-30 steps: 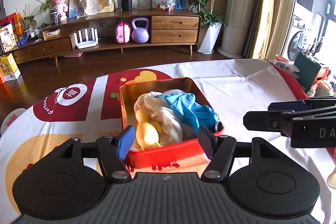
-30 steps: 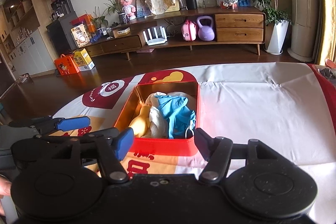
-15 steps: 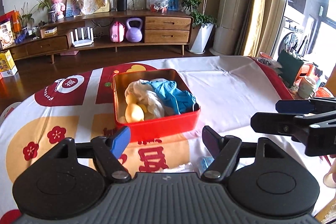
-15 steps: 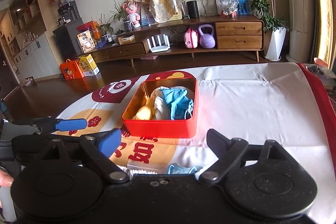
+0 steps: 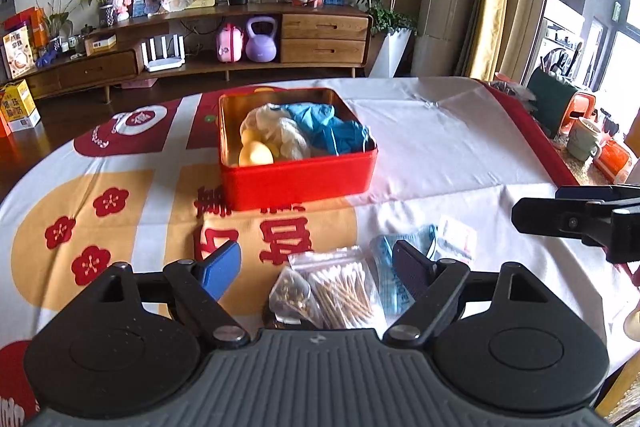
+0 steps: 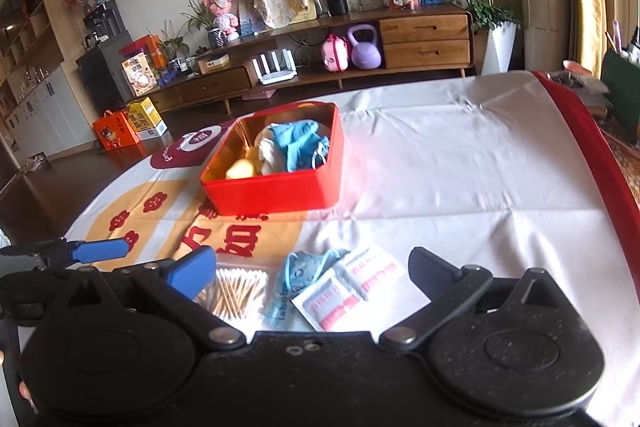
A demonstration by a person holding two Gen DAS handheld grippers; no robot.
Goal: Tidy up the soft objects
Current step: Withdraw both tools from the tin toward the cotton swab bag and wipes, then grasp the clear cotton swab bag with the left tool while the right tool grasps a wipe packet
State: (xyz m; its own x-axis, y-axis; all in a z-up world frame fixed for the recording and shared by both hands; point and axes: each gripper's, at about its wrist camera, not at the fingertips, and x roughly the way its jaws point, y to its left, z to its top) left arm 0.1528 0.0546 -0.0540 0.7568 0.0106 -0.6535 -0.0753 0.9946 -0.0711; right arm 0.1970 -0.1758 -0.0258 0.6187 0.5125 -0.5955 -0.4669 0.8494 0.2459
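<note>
A red tin box point(image 5: 296, 179) point(image 6: 276, 193) stands mid-table holding a blue cloth point(image 5: 332, 129) point(image 6: 298, 145), a white cloth point(image 5: 276, 131) and a yellow soft toy point(image 5: 256, 153). Near the front edge lie a bag of cotton swabs point(image 5: 340, 287) point(image 6: 236, 293), a blue packaged mask point(image 5: 400, 259) point(image 6: 304, 277) and two white sachets point(image 6: 348, 291). My left gripper point(image 5: 316, 267) is open and empty above the swab bag. My right gripper point(image 6: 312, 267) is open and empty above the mask and sachets.
The table wears a white, red and yellow cloth point(image 5: 440, 131). A small bag of tiny items point(image 5: 290, 297) lies beside the swabs. Mugs and a green holder point(image 5: 560, 107) stand at the right edge. A wooden TV cabinet point(image 5: 248, 43) lines the far wall.
Both grippers have pulled back from the red tin toward the near edge. The swab bag, mask and sachets have come into view beneath them. The right jaws have opened wider.
</note>
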